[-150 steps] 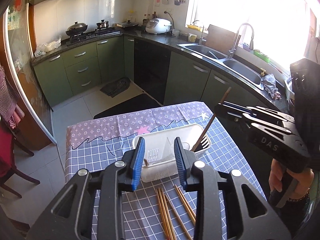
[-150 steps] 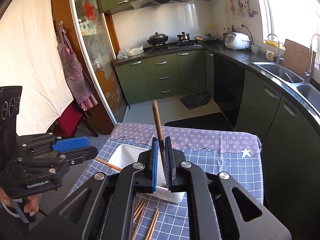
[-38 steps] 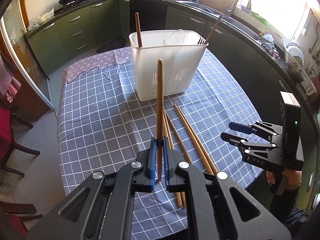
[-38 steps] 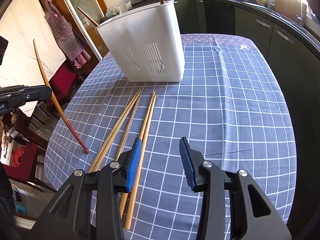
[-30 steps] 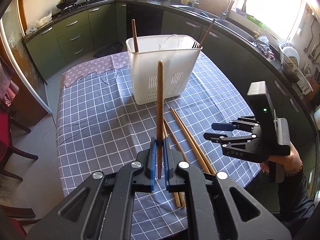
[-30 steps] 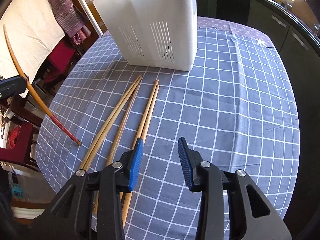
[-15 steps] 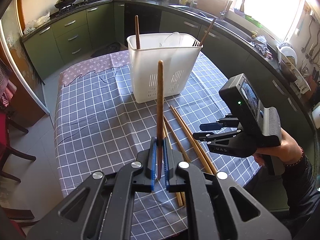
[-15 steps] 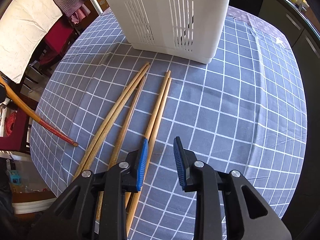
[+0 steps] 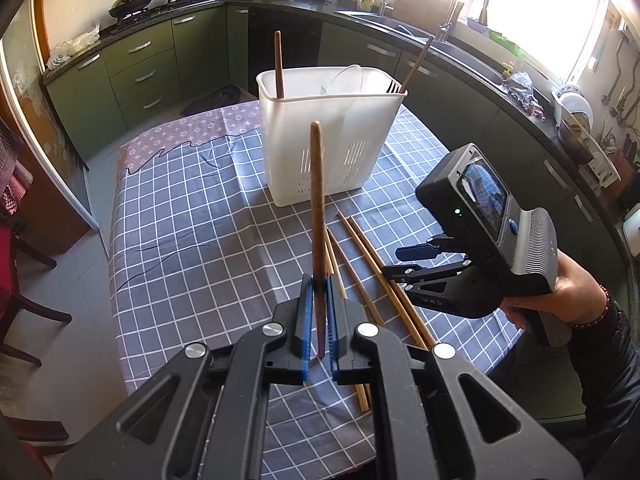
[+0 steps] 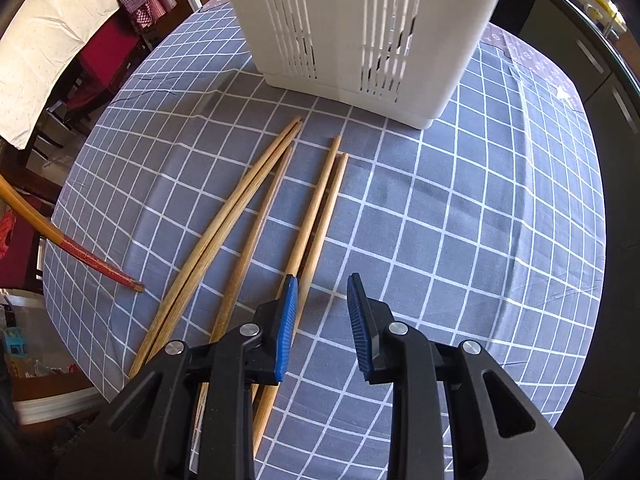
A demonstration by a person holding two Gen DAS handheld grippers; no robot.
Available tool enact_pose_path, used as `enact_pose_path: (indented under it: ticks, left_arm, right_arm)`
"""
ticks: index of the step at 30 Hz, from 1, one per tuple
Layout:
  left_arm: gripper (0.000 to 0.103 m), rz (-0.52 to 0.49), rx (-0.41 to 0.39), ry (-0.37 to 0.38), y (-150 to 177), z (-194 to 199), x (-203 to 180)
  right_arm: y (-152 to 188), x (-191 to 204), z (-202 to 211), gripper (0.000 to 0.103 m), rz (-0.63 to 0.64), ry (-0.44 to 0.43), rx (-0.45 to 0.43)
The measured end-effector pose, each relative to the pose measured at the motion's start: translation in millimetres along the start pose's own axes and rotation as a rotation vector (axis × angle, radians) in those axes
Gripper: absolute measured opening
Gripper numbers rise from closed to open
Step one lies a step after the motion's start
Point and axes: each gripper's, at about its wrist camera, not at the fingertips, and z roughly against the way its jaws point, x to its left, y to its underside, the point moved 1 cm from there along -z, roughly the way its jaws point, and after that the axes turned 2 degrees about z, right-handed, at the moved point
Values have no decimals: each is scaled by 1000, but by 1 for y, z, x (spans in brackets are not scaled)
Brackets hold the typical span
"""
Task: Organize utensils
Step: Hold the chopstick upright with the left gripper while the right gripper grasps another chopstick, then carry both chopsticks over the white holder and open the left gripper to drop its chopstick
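A white slotted utensil holder (image 9: 328, 136) stands on the checked tablecloth (image 9: 192, 240); two chopsticks (image 9: 278, 64) lean inside it. My left gripper (image 9: 318, 284) is shut on a brown chopstick (image 9: 316, 200), held upright above the table. Several wooden chopsticks (image 10: 256, 216) lie on the cloth in front of the holder (image 10: 360, 32). My right gripper (image 10: 322, 292) is open, low over the rightmost pair of chopsticks (image 10: 316, 224); its left finger is over them. The right gripper also shows in the left wrist view (image 9: 404, 262). The held chopstick's red-tipped end (image 10: 92, 264) shows at the left.
Green kitchen cabinets (image 9: 152, 68) and a counter with a sink (image 9: 452, 40) run behind the table. A red chair (image 10: 100, 64) stands beyond the table's far left edge. The table's right edge (image 10: 596, 280) drops off toward dark cabinets.
My right gripper has come down closer to the lying chopsticks and its jaws have narrowed a little. My left gripper still holds its chopstick upright, nearly unmoved.
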Motion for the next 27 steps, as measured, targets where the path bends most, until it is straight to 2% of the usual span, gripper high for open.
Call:
enact_pose_path:
  ticks: [2, 6, 9, 14, 17, 22, 25, 27]
  left_arm:
    - [7, -3, 1, 2, 0, 0, 0]
    - [7, -7, 2, -1, 0, 0, 2]
    - [7, -7, 2, -3, -1, 0, 3]
    - [7, -7, 5, -6, -2, 0, 4]
    - [7, -7, 6, -9, -3, -1, 3]
    - [7, -3, 7, -12, -4, -2, 3]
    - [7, -5, 7, -17, -3, -2, 3]
    - [7, -6, 7, -19, -3, -2, 2]
  right_arm:
    - [-4, 4, -4, 26, 14, 20, 5]
    - [-10, 8, -8, 12, 24, 23, 10]
    - [-14, 10, -10, 7, 19, 8, 5]
    - [-14, -5, 0, 7, -15, -13, -48]
    - [-12, -11, 31, 7, -29, -36, -149]
    - [2, -16, 101, 7, -49, -55, -391]
    - [15, -19, 135, 7, -53, -30, -506]
    - [26, -21, 147, 7, -55, -11, -545]
